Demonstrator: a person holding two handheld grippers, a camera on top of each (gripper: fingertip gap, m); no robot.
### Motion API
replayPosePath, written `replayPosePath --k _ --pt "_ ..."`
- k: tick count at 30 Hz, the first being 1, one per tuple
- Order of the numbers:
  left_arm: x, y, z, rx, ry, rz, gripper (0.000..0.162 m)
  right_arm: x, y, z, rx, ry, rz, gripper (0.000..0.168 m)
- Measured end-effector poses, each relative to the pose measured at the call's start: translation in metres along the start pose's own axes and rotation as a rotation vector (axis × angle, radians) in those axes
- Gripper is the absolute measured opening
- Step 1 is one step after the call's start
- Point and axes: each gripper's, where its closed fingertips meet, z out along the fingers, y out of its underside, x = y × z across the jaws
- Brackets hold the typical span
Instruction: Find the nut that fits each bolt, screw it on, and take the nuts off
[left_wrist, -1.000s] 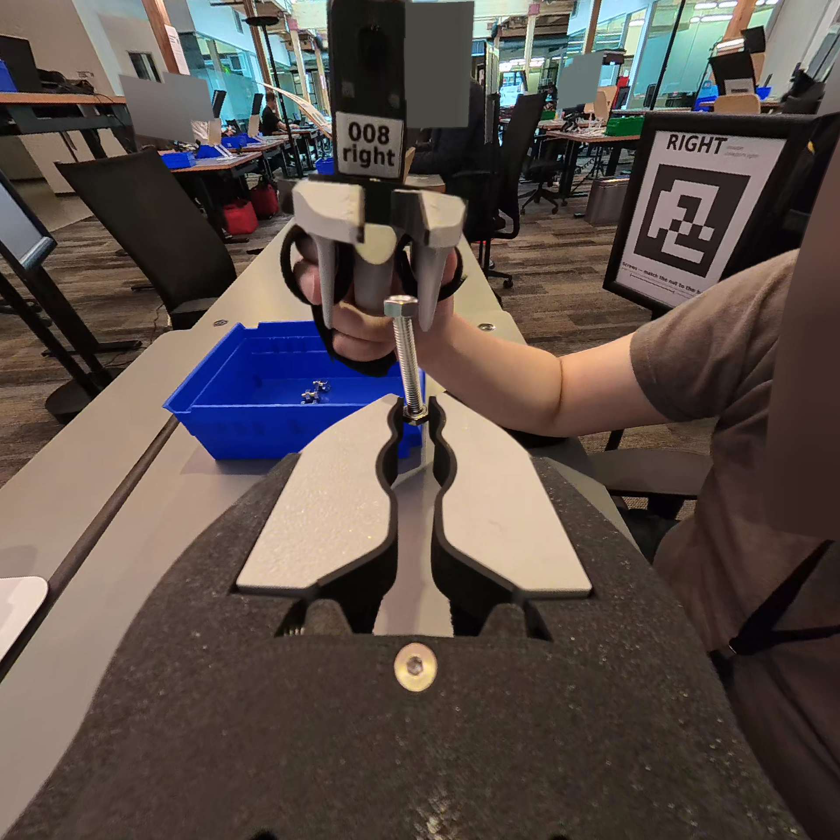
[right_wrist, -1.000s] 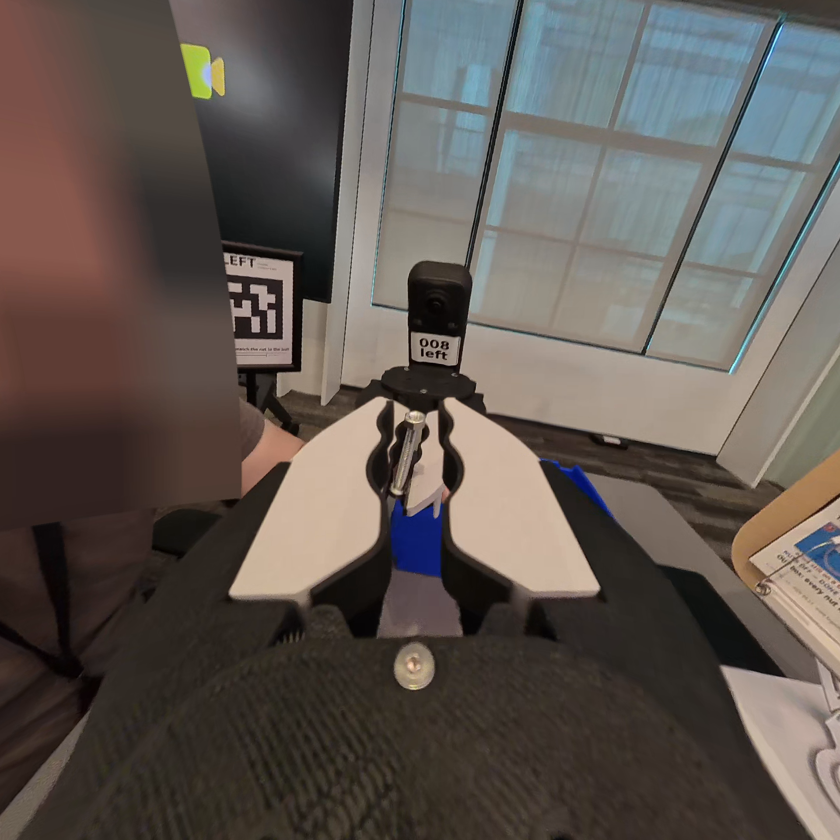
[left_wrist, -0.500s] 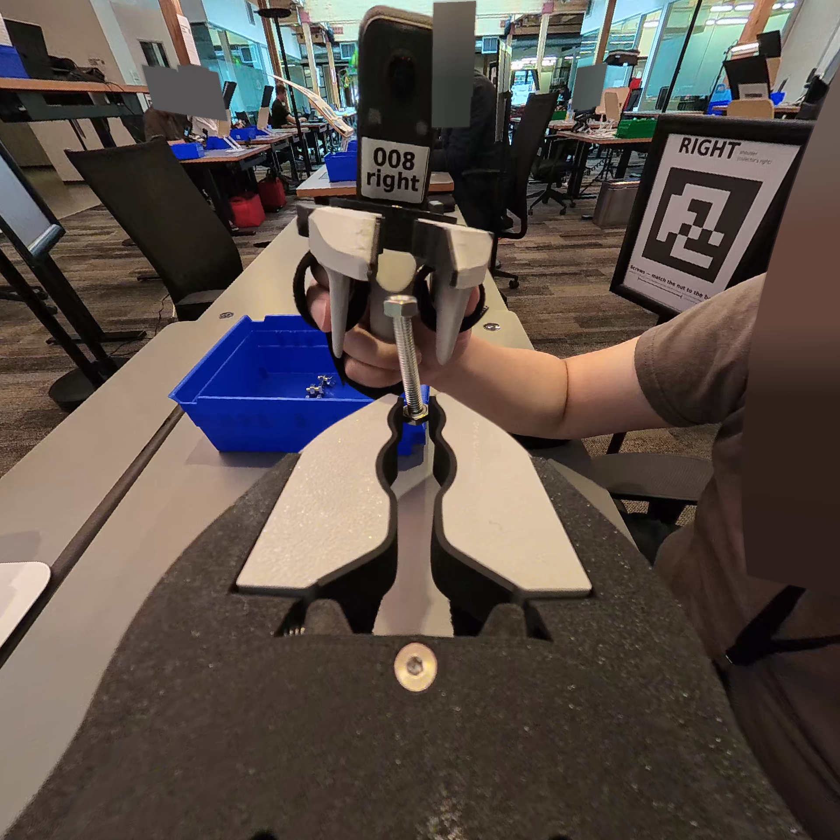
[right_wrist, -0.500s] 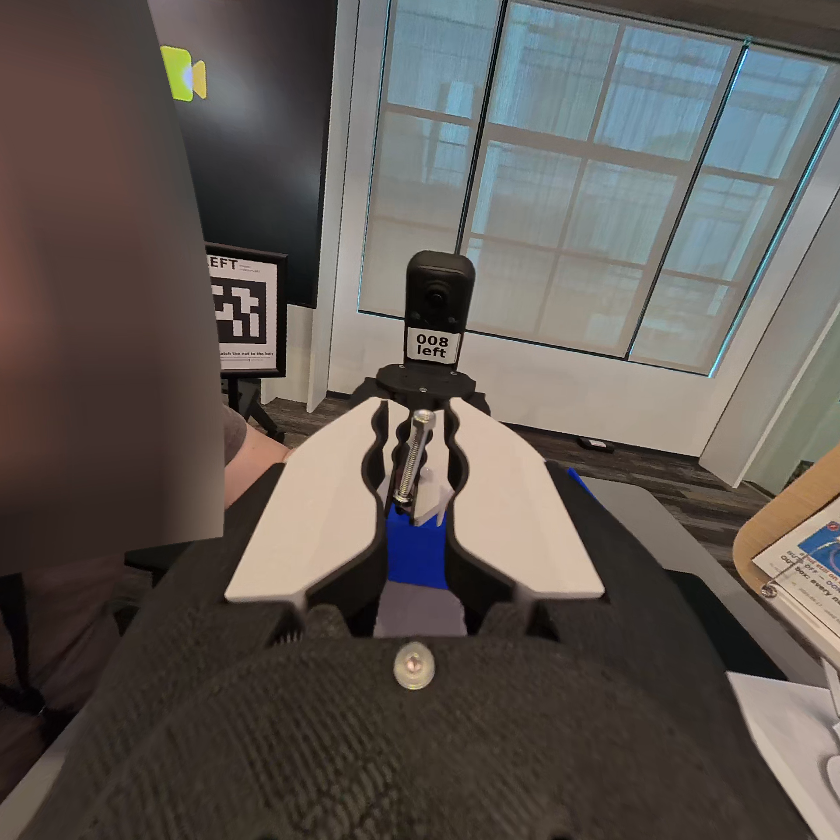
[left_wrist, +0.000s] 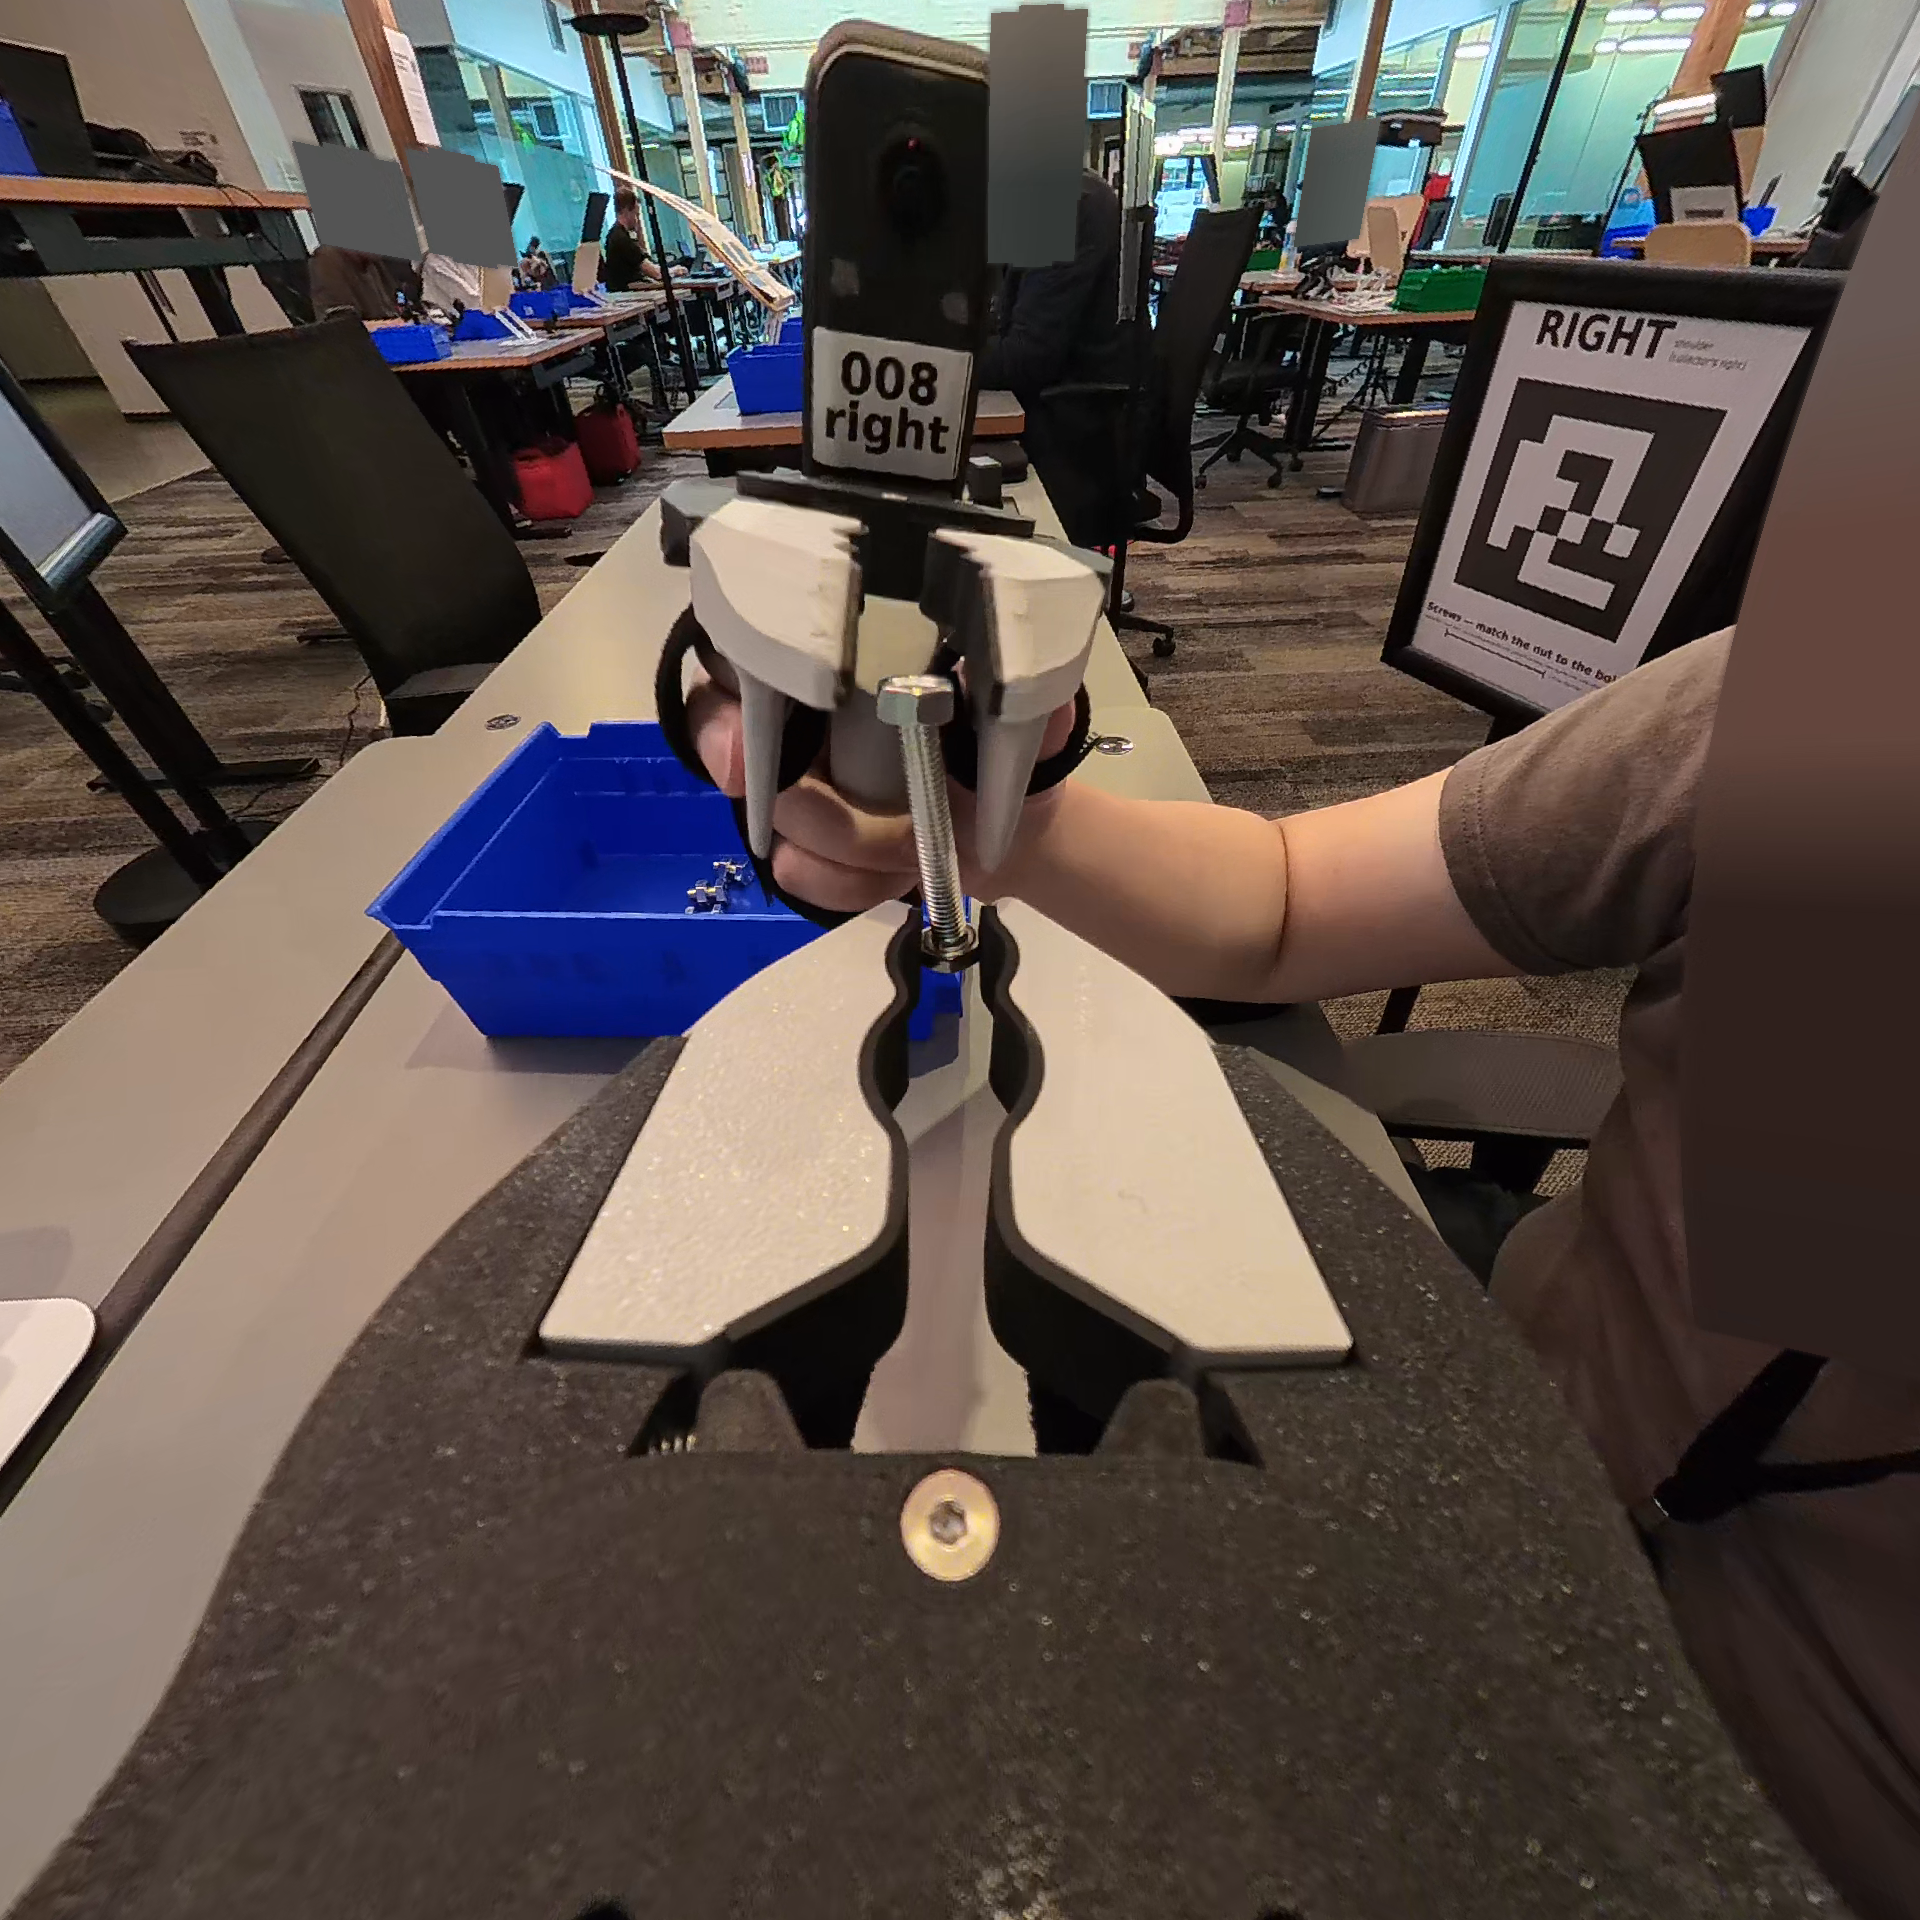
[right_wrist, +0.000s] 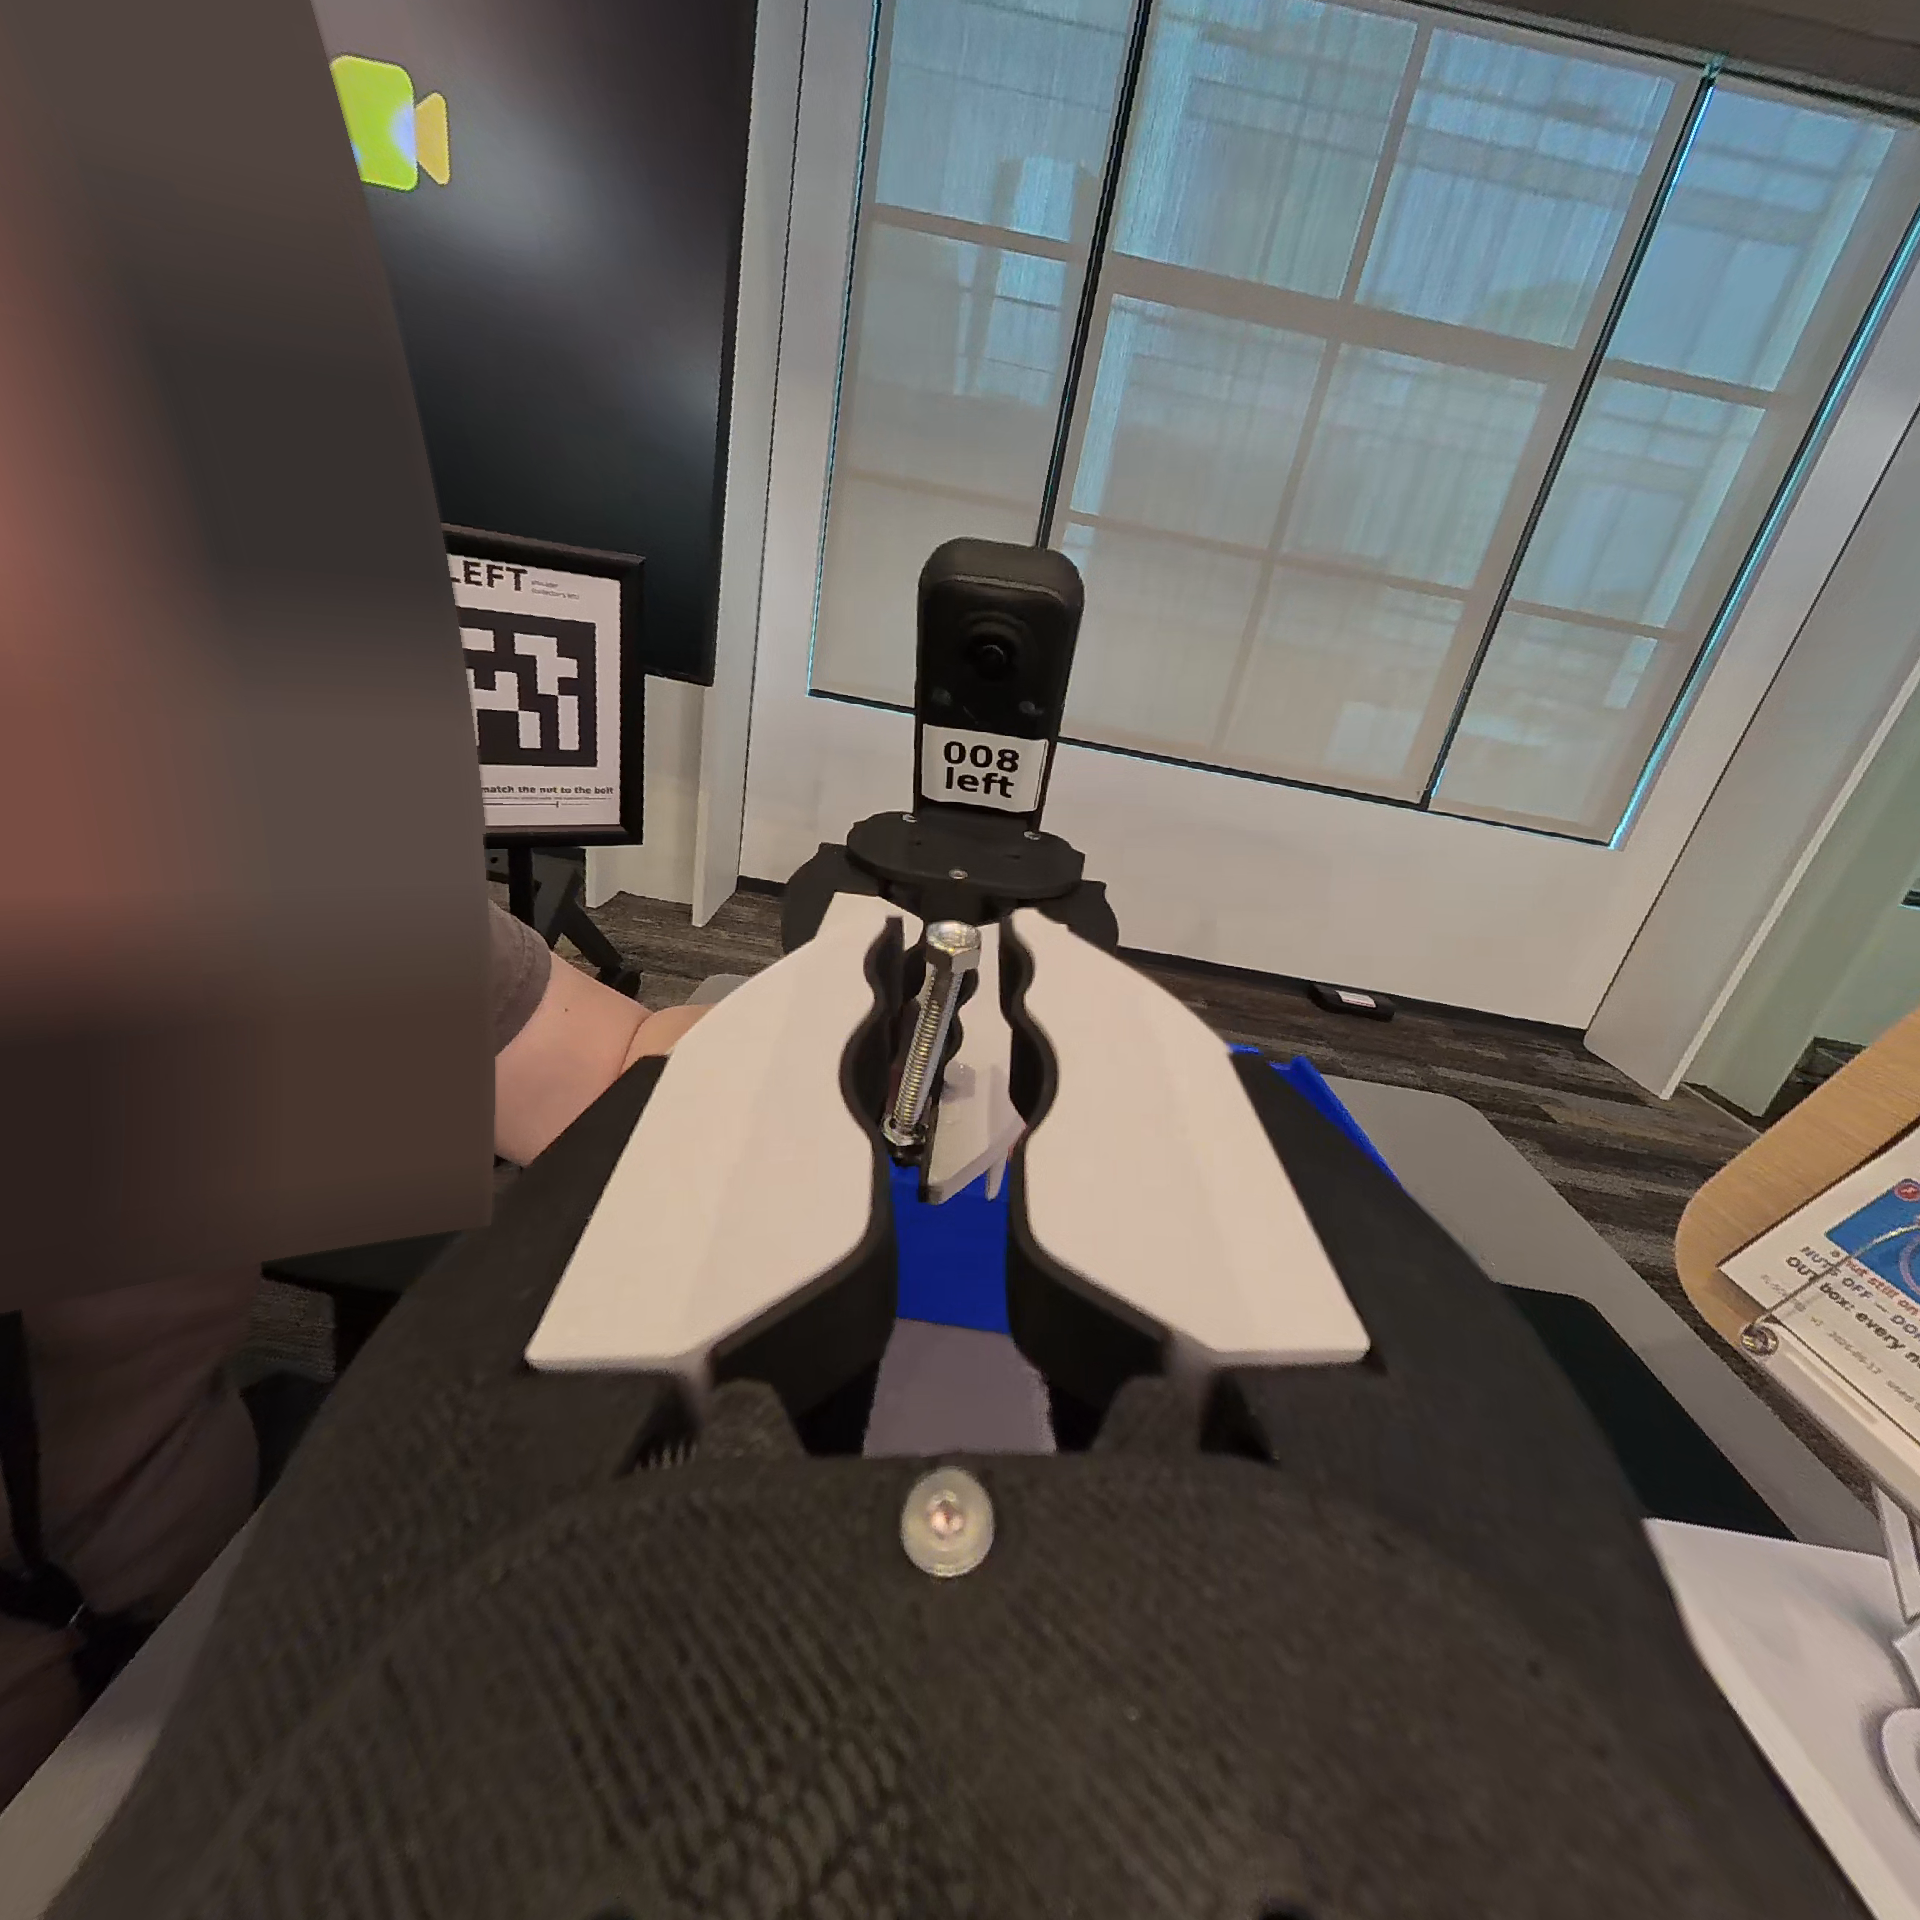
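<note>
1. Steel, threaded, and slanting between my two tongs: the bolt (left_wrist: 928, 821) is up in the air above the grey table (left_wrist: 208, 1039), hex head toward the right tool and thread tip toward the left one.
2. My left gripper (left_wrist: 948, 925) is clenched on the small dark nut (left_wrist: 947, 948) at the very tip of the thread. I pinch it in the notch near the fingertips so that it cannot spin while the bolt turns.
3. My right gripper (right_wrist: 951, 935) is released. Its jaws stand spread to either side of the hex head, with a gap visible on both sides in the right wrist view. I judge this to be a pause to re-grip between turns, not a hold.
4. So the left tool alone carries the bolt through the nut, which suggests the thread has already caught. How many turns it has taken I cannot tell.
5. The two tools face each other nose to nose, so the bolt's axis runs roughly along both sets of fingers and a wrist twist becomes a turn of the thread.
6. The blue bin (left_wrist: 540, 935) sits on the table just below and beyond the work. A few loose nuts (left_wrist: 717, 885) lie in it, close enough to try another size.
7. The risk, as I see it, is the bolt sagging in the nut while its head is free.
</note>
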Motion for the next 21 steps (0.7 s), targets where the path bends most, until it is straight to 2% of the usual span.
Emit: replayPosePath --k 12,21 --pt "0.0 0.001 0.0 -0.011 -0.011 0.015 0.01 0.0 0.003 0.0 -0.01 -0.02 0.032 0.011" --pt "-0.004 0.015 0.001 -0.124 -0.071 0.079 0.01 -0.001 0.015 -0.002 -0.155 -0.045 0.109 0.011"
